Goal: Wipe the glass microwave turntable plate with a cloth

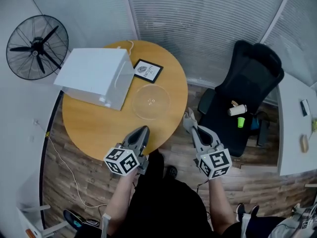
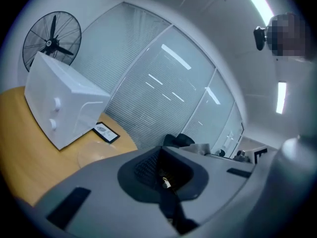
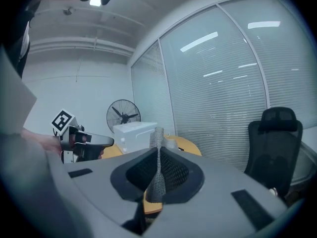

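The clear glass turntable plate [image 1: 151, 101] lies flat on the round wooden table [image 1: 94, 125], right of the white microwave [image 1: 96, 77]. Both grippers are held up off the table's near edge, apart from the plate. My left gripper [image 1: 143, 130] has its jaws shut with nothing between them. In the left gripper view its jaws [image 2: 160, 152] are pressed together, and the plate [image 2: 99, 152] shows faintly beyond them. My right gripper [image 1: 188, 119] is shut on a thin strip of grey cloth [image 3: 158, 133] that sticks up past the jaws.
A framed card [image 1: 147, 71] lies behind the plate. A black floor fan [image 1: 35, 46] stands at the far left. To the right of the table is a black office chair [image 1: 242, 98] with small items on its seat. A white desk [image 1: 297, 128] is at the right edge.
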Demonstrator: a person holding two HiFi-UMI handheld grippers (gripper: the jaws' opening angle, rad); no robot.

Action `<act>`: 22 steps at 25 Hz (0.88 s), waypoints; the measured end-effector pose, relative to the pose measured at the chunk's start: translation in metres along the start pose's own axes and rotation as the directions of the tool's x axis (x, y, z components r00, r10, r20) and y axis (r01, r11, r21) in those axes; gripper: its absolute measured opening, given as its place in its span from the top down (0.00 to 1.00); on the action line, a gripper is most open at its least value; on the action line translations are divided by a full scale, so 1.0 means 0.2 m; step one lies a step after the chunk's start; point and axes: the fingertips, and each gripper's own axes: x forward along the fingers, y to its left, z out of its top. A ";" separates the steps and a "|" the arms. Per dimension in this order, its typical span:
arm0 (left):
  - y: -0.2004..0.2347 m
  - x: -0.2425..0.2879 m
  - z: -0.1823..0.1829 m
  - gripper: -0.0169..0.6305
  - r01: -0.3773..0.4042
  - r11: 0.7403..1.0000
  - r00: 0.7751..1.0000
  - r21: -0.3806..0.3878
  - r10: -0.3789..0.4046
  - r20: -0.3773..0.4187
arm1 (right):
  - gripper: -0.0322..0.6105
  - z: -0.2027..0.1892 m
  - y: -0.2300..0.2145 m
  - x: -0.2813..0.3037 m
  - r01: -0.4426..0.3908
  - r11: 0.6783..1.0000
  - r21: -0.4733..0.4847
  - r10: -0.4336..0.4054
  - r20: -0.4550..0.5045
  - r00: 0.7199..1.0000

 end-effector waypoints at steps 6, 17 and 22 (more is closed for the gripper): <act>-0.19 -0.11 0.20 0.98 0.008 0.995 0.995 0.095 -0.017 0.094 | 0.91 0.18 0.08 -0.07 -0.042 0.998 -0.036 0.044 0.065 0.997; -0.28 -0.14 0.30 0.98 -0.034 0.970 0.996 0.242 0.013 0.091 | 0.92 0.30 0.15 -0.08 -0.114 0.991 -0.066 0.121 0.101 0.988; -0.28 -0.13 0.33 0.98 -0.027 0.966 0.996 0.258 0.004 0.090 | 0.92 0.32 0.17 -0.04 -0.117 0.991 -0.068 0.124 0.104 0.987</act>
